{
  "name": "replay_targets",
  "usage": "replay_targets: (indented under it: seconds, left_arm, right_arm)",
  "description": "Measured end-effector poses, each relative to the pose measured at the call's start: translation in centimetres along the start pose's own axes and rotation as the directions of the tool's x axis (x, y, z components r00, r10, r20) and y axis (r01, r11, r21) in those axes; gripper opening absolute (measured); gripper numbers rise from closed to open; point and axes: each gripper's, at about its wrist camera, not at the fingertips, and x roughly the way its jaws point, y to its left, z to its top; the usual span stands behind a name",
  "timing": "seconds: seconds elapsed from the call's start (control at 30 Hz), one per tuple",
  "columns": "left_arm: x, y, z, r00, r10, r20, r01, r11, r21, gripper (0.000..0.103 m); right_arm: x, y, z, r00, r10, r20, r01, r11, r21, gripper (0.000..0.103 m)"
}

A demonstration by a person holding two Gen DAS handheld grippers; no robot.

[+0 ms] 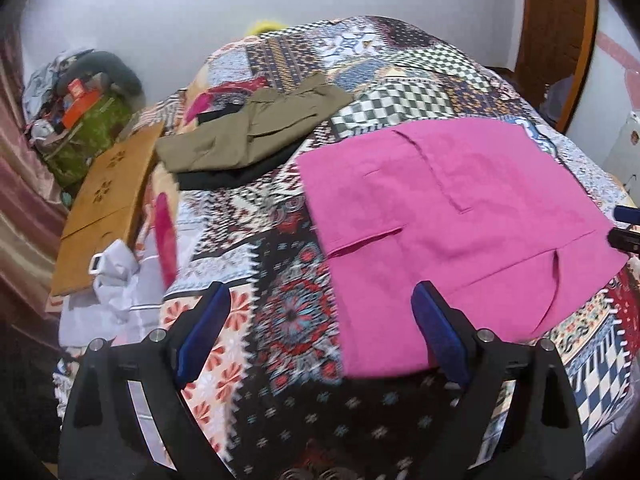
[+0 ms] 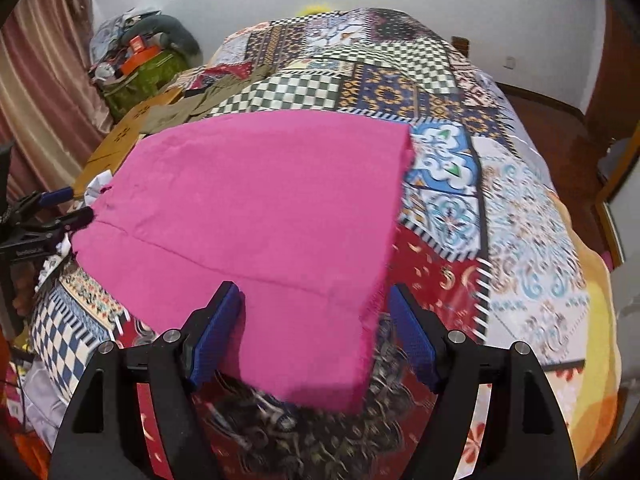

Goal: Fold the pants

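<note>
Bright pink pants (image 1: pixel 448 216) lie folded flat on the patchwork bedspread (image 1: pixel 288 300), also seen in the right wrist view (image 2: pixel 256 216). My left gripper (image 1: pixel 320 328) is open and empty, hovering above the pants' near left corner. My right gripper (image 2: pixel 316 332) is open, its blue pads either side of the pants' near end, holding nothing. The right gripper shows at the far right edge of the left wrist view (image 1: pixel 626 232). The left gripper shows at the left edge of the right wrist view (image 2: pixel 60 208).
A folded olive garment (image 1: pixel 256 132) lies on a black one (image 1: pixel 224 178) at the bed's far left. A wooden board (image 1: pixel 108 208), white cloth (image 1: pixel 116 280) and a pile of clutter (image 1: pixel 84 108) sit left of the bed. A wooden door (image 1: pixel 556 32) stands at right.
</note>
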Motion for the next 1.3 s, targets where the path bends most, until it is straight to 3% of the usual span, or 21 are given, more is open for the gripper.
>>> replay_targets:
  seconds: [0.1,0.33,0.5,0.6,0.83,0.9,1.0,1.1,1.23,1.3]
  left_arm:
    - [-0.1,0.9,-0.7,0.998,0.054,-0.013,-0.054,0.999,-0.005,0.093]
    - [-2.3,3.1,-0.4,0.997,0.070,0.017,-0.068,0.990,-0.121,0.093]
    - [-3.8,3.2,0.5,0.997,-0.063,0.053,0.074,0.969,-0.235,0.093]
    - [-3.7,2.5,0.7,0.984,-0.172,0.048,0.178,0.939,-0.294,0.093]
    - [-1.9,0.9,0.1,0.958,-0.286,-0.029,0.257,0.897,-0.360,0.093]
    - [-1.4,1.0,-0.5,0.945,-0.323,-0.057,0.276,0.876,-0.396,0.093]
    - [-0.7,1.5,-1.5,0.912,-0.403,-0.073,0.325,0.822,-0.468,0.093]
    - [-0.1,1.9,-2.4,0.867,-0.493,-0.073,0.379,0.748,-0.545,0.093]
    - [0.0,1.7,-2.5,0.850,-0.524,-0.050,0.408,0.716,-0.567,0.093]
    - [0.3,1.6,-2.3,0.827,-0.561,-0.030,0.441,0.681,-0.585,0.093]
  right_arm:
    - [-0.5,-0.3,-0.6,0.999,-0.039,0.005,0.039,0.999,-0.004,0.074]
    - [-2.0,-0.5,-0.5,0.996,-0.077,0.043,0.077,0.997,0.010,0.074]
    - [-3.4,1.1,1.1,0.991,-0.043,0.126,0.044,0.999,-0.004,0.074]
    - [-3.7,3.0,2.3,0.986,-0.001,0.164,0.007,0.999,-0.036,0.074]
    - [-1.1,7.1,2.5,0.989,0.040,0.140,-0.020,0.989,-0.144,0.074]
    - [-0.1,7.5,2.1,0.993,0.035,0.112,-0.017,0.987,-0.161,0.074]
    - [1.6,7.8,1.4,0.998,0.028,0.050,-0.018,0.984,-0.176,0.073]
    - [1.7,7.6,0.8,0.997,0.040,0.059,-0.030,0.986,-0.167,0.074]
    - [1.6,7.5,0.8,0.997,0.047,0.053,-0.038,0.986,-0.164,0.074]
    - [1.6,7.7,0.8,0.997,0.048,0.057,-0.038,0.986,-0.164,0.074]
